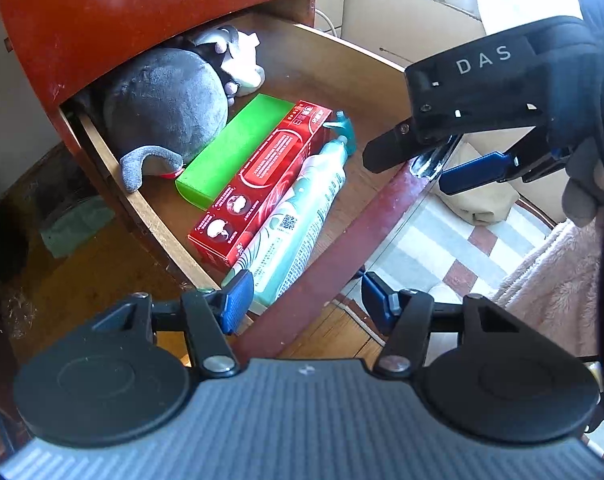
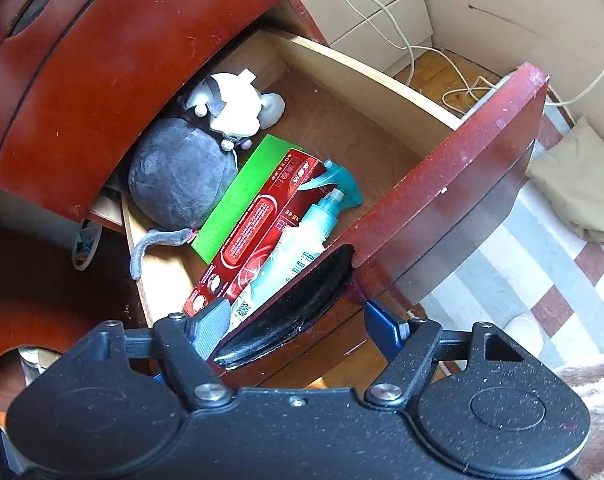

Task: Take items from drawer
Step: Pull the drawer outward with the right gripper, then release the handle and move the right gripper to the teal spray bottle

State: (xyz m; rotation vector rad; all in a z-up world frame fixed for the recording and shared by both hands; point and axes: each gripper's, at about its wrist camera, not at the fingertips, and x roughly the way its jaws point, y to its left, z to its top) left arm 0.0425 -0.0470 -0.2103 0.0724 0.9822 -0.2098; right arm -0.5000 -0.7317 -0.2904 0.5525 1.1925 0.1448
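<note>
The drawer (image 2: 382, 80) stood pulled out from the red-brown cabinet (image 2: 121, 60), its dark red front panel (image 2: 442, 208) swung toward the cameras. Inside, four things lay side by side. At the back-left sat a grey plush toy (image 1: 165, 108) with a white-and-black head (image 2: 231, 106) tucked under the cabinet's edge, its grey tail (image 2: 149, 246) draped over the drawer's side wall. Just beside it lay a green box (image 1: 229, 152), then a red toothpaste box (image 1: 257, 188) touching the green one along its length, and next to that a pale teal spray bottle (image 1: 297, 216) lying on its side with its trigger head (image 2: 338, 184) pointing toward the back of the drawer.

The left gripper (image 1: 302, 300) hovered over the near corner of the drawer with its jaws spread wide — one blue pad (image 1: 235, 300) above the bottle's base, the other outside the front panel, nothing between them.

The right gripper (image 2: 293, 324) sat at the front panel with its jaws also spread; the black curved handle (image 2: 289, 308) of the drawer lay between the fingers, not pinched. In the left wrist view that same gripper (image 1: 454, 168) appeared at the panel's top edge, held by a gloved hand (image 1: 582, 152).

A striped rug (image 2: 542, 280) lay on the floor beside the drawer — with a white cable (image 2: 402, 40) trailing behind it.
</note>
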